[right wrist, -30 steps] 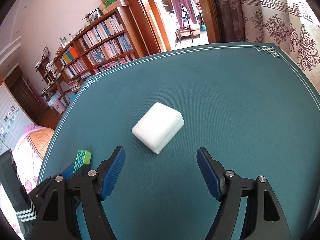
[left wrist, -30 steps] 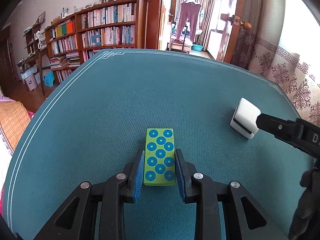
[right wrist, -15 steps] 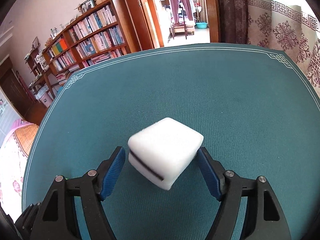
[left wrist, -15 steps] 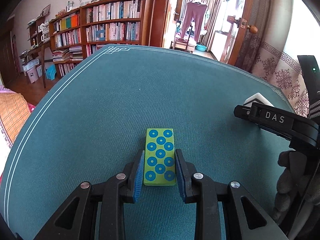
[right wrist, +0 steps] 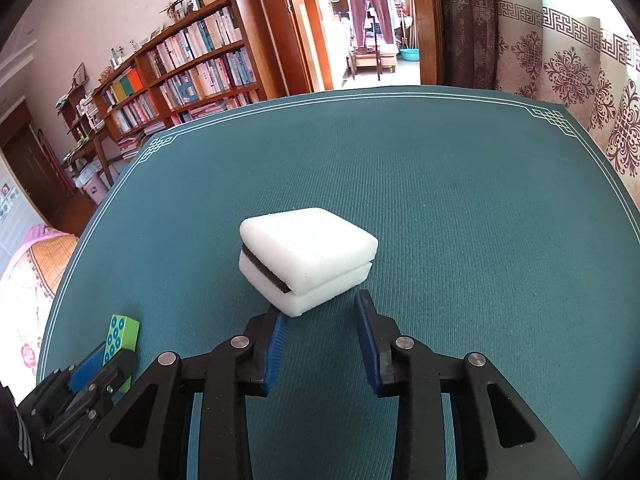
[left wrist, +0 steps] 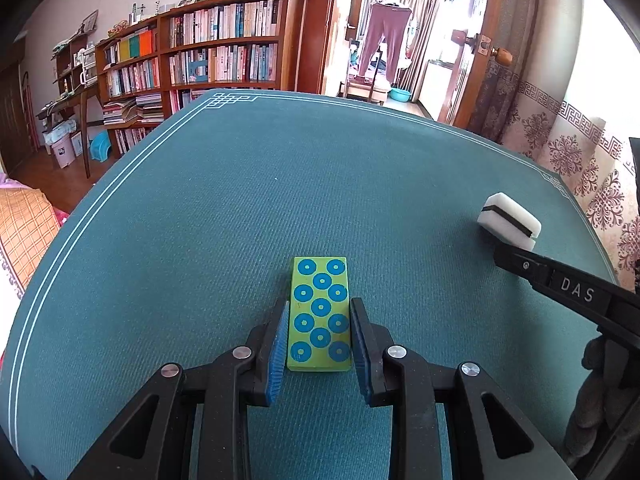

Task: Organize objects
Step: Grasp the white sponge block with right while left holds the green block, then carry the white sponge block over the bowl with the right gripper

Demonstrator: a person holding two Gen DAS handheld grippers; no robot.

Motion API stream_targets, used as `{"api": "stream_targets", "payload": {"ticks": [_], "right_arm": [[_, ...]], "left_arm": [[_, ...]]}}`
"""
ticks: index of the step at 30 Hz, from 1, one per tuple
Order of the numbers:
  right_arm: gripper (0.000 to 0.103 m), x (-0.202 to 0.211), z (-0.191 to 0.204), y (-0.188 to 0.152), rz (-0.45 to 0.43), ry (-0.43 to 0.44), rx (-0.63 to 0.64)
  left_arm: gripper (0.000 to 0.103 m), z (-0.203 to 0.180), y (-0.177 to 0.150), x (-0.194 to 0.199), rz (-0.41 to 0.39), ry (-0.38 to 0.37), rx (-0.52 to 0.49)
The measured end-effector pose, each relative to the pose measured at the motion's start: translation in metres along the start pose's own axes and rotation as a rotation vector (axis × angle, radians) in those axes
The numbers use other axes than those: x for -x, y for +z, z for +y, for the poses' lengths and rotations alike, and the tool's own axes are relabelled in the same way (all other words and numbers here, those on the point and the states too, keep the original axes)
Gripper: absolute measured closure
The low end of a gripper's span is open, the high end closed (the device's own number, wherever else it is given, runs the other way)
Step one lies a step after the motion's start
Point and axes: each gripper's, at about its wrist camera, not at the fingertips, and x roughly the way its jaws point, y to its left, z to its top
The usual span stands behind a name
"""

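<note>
Ahead-left of the tool, wooden bookshelves [left wrist: 224, 52] against a pale wall; ahead, open sunlit doorway [left wrist: 396, 40]; right, patterned curtain [left wrist: 576, 148].

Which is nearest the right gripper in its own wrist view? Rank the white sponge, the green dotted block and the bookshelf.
1. White sponge: just ahead of the right gripper, at its fingertips.
2. Green dotted block: low on the left, in the left gripper.
3. Bookshelf: beyond the table's far left edge.

A teal felt table [left wrist: 240, 208] carries 2 things: green dotted block [left wrist: 320, 314] at 6 o'clock, white sponge [left wrist: 509, 220] at 3 o'clock.
</note>
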Motion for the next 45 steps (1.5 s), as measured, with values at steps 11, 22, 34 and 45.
{"api": "stream_targets", "payload": {"ticks": [11, 22, 34, 45], "right_arm": [[0.024, 0.007, -0.006, -0.002, -0.002, 0.105, -0.119], [0.024, -0.017, 0.007, 0.019, -0.003, -0.008, -0.097], [0.042, -0.011, 0.026, 0.011, -0.029, -0.071, 0.012], [0.043, 0.013, 0.022, -0.012, -0.04, -0.052, 0.014]], "left_arm": [[0.072, -0.001, 0.0, 0.0, 0.0, 0.0, 0.002], [0.072, -0.001, 0.0, 0.0, 0.0, 0.001, 0.0], [0.072, -0.001, 0.0, 0.0, 0.0, 0.001, -0.003], [0.072, -0.006, -0.001, 0.001, -0.011, 0.002, -0.022]]}}
